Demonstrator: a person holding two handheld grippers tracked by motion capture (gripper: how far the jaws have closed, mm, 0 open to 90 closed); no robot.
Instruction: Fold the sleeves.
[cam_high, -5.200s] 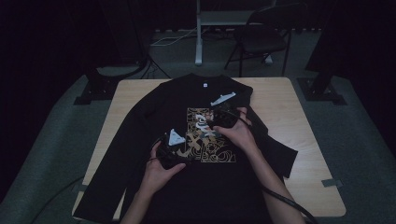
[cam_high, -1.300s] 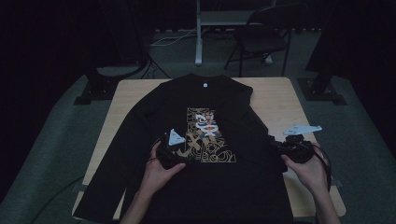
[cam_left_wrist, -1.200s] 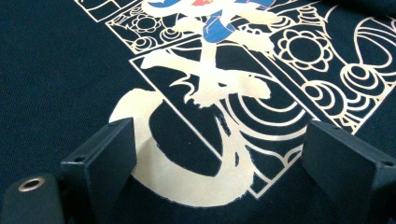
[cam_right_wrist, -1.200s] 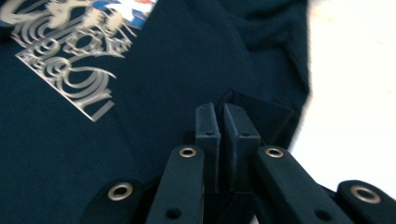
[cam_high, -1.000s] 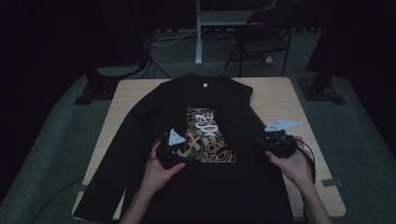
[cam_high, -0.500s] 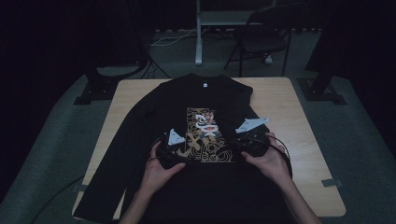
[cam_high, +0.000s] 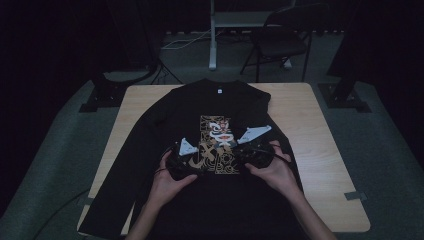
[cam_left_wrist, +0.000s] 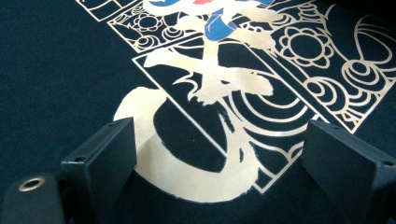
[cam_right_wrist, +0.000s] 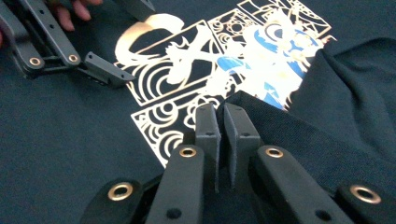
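Observation:
A black long-sleeved shirt (cam_high: 165, 130) lies flat on the wooden table (cam_high: 320, 130), its gold, blue and white print (cam_high: 215, 145) facing up. My left gripper (cam_high: 192, 161) rests on the print's lower left part; its jaws stand wide open over the gold lettering (cam_left_wrist: 219, 135), nothing between them. My right gripper (cam_high: 241, 157) is at the print's right edge. Its jaws are shut (cam_right_wrist: 220, 109) on a fold of the shirt's black cloth (cam_right_wrist: 299, 135), which lies pulled over part of the print. The left gripper (cam_right_wrist: 123, 39) also shows at the upper left of the right gripper view.
Bare table top lies to the right of the shirt, with a tape strip (cam_high: 352, 196) near its front right corner. A folding chair (cam_high: 280, 40) and a stand's post (cam_high: 214, 35) are on the floor behind the table.
My right hand has moved left from the shirt's right edge to the print, drawing the cloth fold with it. The left hand and gripper have stayed put.

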